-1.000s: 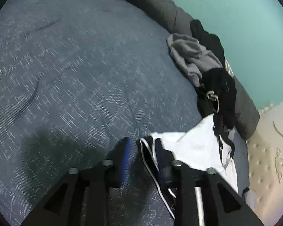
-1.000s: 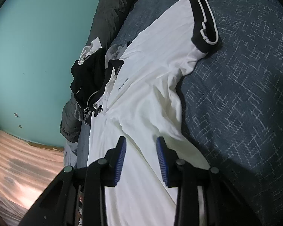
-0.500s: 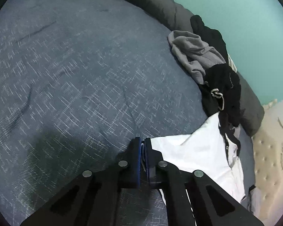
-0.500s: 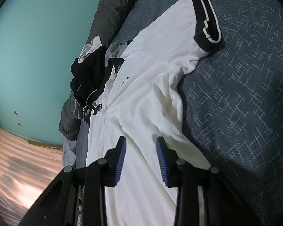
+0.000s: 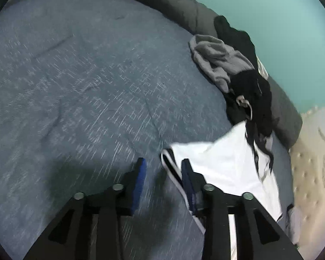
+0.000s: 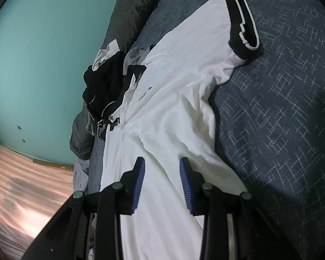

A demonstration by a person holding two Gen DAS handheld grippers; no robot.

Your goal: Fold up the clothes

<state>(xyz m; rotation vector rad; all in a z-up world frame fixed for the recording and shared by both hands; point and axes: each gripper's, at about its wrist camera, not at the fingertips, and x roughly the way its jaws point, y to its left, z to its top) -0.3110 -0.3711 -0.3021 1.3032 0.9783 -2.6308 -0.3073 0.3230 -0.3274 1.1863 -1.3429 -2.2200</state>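
Left claw (image 5: 162,173) of mine is hanging spread over the bed (image 5: 86,86), its blue pads apart and pinching nothing; the black-and-white sleeve cuff (image 5: 171,169) of the white polo shirt (image 5: 223,164) is lying just beside its right pad, partly behind it. Half a second ago this claw was pressed together on that cuff, so I am reading the change as a release: the cuff is now lying loose on the bedding and the view is blurring as I am pulling back.

Further along toward the wall edge of the bed, a grey garment (image 5: 218,65) and a black garment (image 5: 251,99) are sitting in a crumpled heap against the dark rolled duvet (image 5: 179,6), and the black one is overlapping the shirt's collar.

Right claw (image 6: 161,179) is also hovering spread, holding nothing, above the shirt's lower body (image 6: 162,130). From here the shirt is lying face up and mostly flat, its one visible sleeve stretched out toward the middle of the bed; that view is hardly differing from the earlier one.

As I judge it, the shirt is spread out with no fold showing in it, and the heap is waiting unfolded.
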